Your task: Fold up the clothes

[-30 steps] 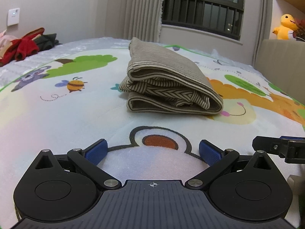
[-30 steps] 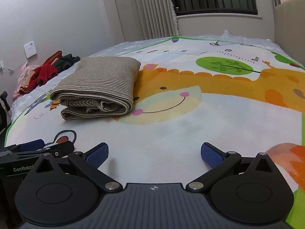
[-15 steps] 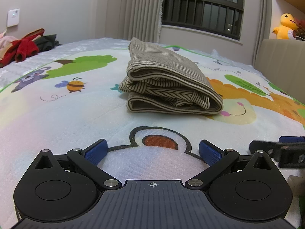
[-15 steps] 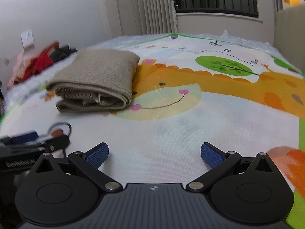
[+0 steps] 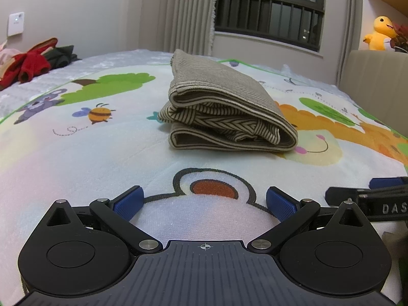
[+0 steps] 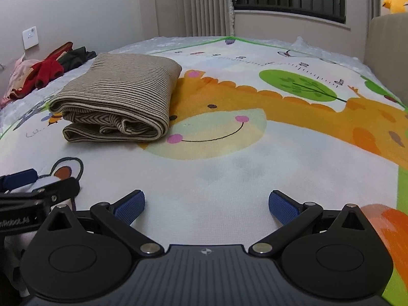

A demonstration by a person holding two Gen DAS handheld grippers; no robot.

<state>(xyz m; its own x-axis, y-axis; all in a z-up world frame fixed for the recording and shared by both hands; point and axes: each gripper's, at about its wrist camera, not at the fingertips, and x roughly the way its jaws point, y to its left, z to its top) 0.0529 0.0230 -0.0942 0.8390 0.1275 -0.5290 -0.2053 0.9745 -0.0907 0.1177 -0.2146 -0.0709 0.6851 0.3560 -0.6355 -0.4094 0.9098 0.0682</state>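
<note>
Your left gripper [image 5: 204,201] sits low over the bed, jaws spread wide, nothing between the blue pads [image 5: 128,201]. Your right gripper [image 6: 206,204] is the same: wide open, empty, low over the cartoon play mat [image 6: 229,168]. The two are side by side; each shows at the edge of the other's view.

The striped garment [image 5: 224,112] is folded into a compact stack lying flat on the mat, well ahead of both grippers and touching neither. From the left wrist view it's straight ahead, just beyond the bear print [image 5: 213,190], open layered edges facing you, rounded fold to the right. From the right wrist view the garment [image 6: 119,97] is far left, its right edge next to the smiling giraffe face [image 6: 214,130].

Far left, a pile of red, dark and pink clothes [image 5: 33,61] lies at the bed's edge under a wall switch [image 5: 15,23]. Curtain [image 5: 178,12] and barred window [image 5: 267,10] at the far wall; yellow plush toy [image 5: 380,34] far right on a ledge.
</note>
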